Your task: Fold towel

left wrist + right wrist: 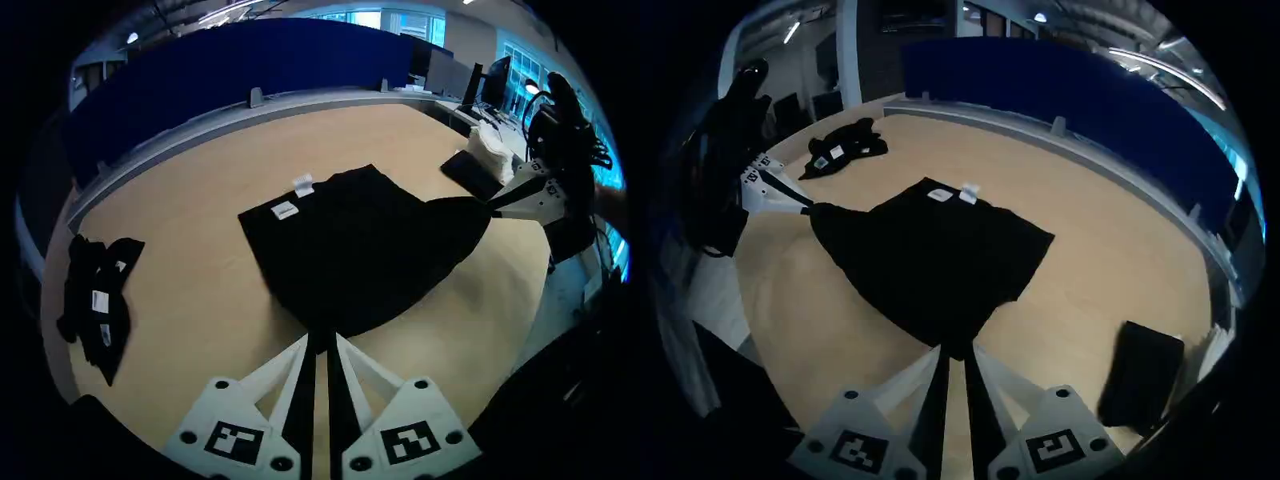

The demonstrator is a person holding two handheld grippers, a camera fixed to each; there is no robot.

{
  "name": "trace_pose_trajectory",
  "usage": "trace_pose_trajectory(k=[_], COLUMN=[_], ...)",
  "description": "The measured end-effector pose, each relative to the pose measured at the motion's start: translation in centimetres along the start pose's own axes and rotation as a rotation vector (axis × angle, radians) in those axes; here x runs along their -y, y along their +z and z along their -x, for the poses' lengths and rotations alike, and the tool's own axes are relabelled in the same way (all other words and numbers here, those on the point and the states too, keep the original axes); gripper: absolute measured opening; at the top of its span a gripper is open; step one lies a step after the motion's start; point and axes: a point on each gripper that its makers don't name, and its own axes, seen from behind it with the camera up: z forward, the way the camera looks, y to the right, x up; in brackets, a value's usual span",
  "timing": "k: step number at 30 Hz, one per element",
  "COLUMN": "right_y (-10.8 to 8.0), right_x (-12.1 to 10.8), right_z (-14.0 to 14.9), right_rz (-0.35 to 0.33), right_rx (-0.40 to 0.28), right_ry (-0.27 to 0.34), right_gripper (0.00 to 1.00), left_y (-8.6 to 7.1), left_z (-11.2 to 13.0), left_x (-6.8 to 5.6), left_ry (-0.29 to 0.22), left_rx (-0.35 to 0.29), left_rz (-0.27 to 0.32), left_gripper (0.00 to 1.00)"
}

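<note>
Black towel [360, 240] lies spread on the light wooden table [200, 200], its middle flat; left gripper [324, 340] pinched closed on one near corner; right gripper [956, 350] pinched closed on another; crumpled black cloths [96, 296] well apart, near the table edge; blue partition [240, 64] along the far side; monitor [496, 80] beyond.

Corner of the towel [360, 240] hidden inside the left claw [322, 336] — white tags [286, 210] too small to read.
</note>
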Motion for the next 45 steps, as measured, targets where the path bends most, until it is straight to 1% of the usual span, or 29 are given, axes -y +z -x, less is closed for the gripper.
trace_pose_trajectory(k=[9, 12, 18, 24, 30, 36, 39, 45], right_y=[-2.3, -2.7, -2.6, -2.1, -1.0, 0.6, 1.4, 3.2], right_x=[0.7, 0.7, 0.6, 0.1, -1.5, -3.5, -4.4, -5.8], right_z=[-0.6, -0.6, -0.7, -1.7, -2.9, -4.4, -5.2, -6.1], right_rz=[-0.009, -0.012, -0.012, -0.013, -0.005, 0.010, 0.015, 0.018], right_rx=[-0.009, -0.008, -0.001, -0.007, -0.008, -0.012, -0.011, -0.010], right_ry=[0.015, 0.015, 0.002, 0.001, 0.009, 0.020, 0.025, 0.039], right_gripper=[0.13, 0.13, 0.13, 0.13, 0.13, 0.13, 0.13, 0.13], left_y=[-1.8, -2.0, -2.1, -1.9, -1.1, 0.3, 1.2, 2.9], left_z=[-0.2, -0.2, -0.3, -1.4, -3.0, -4.8, -5.6, -6.7], left_x=[-1.1, -1.3, -1.3, -0.5, 0.8, 1.9, 2.7, 4.2], left_ry=[0.011, 0.009, 0.002, -0.007, -0.013, 0.002, 0.005, -0.012], left_rx=[0.002, 0.004, 0.003, -0.009, -0.029, -0.042, -0.047, -0.049], left_rz=[0.015, 0.018, 0.019, 0.012, 0.004, -0.002, -0.009, -0.016], left_gripper=[0.09, 0.09, 0.09, 0.09, 0.09, 0.09, 0.09, 0.09])
